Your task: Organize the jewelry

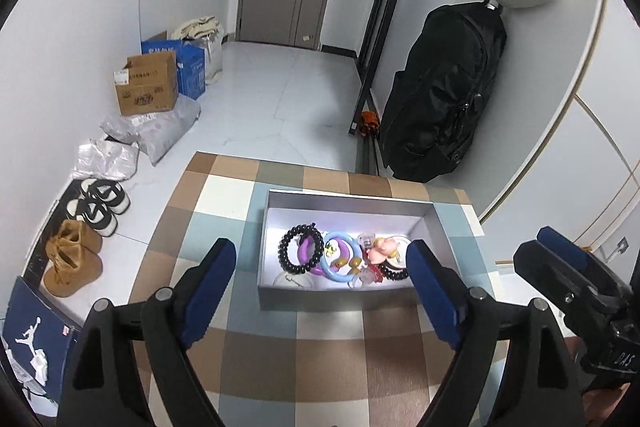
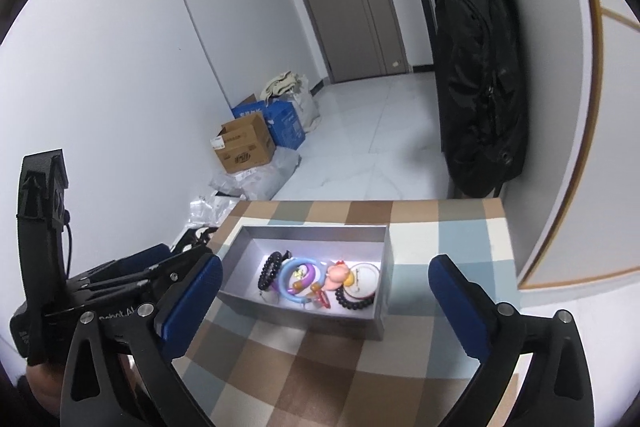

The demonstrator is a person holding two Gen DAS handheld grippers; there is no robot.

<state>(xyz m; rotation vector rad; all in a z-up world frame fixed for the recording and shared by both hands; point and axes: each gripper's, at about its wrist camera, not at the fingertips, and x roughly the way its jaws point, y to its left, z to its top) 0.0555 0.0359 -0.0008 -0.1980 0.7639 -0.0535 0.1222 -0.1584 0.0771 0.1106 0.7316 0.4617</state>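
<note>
A grey open box [image 1: 344, 297] [image 2: 360, 323] sits on a checkered tablecloth. Inside lie a black bead bracelet [image 1: 301, 249] [image 2: 269, 269], a purple ring [image 1: 306, 254], a light blue ring [image 1: 340, 261] [image 2: 289, 287], a pink figure [image 1: 381, 250] [image 2: 335, 277], a second black bead bracelet [image 1: 394, 273] [image 2: 352, 301] and a white bangle [image 2: 366, 279]. My left gripper [image 1: 322, 263] is open and empty, held just in front of the box. My right gripper [image 2: 326, 281] is open and empty, above the box's near side. It also shows at the right edge of the left wrist view [image 1: 560, 255].
The checkered tablecloth [image 1: 304, 359] [image 2: 304, 371] covers a small table. On the floor to the left are cardboard boxes [image 1: 146, 89], parcels, shoes [image 1: 98, 207] and a shoe box [image 1: 36, 331]. A black backpack [image 1: 440, 95] [image 2: 476, 87] hangs at the right wall.
</note>
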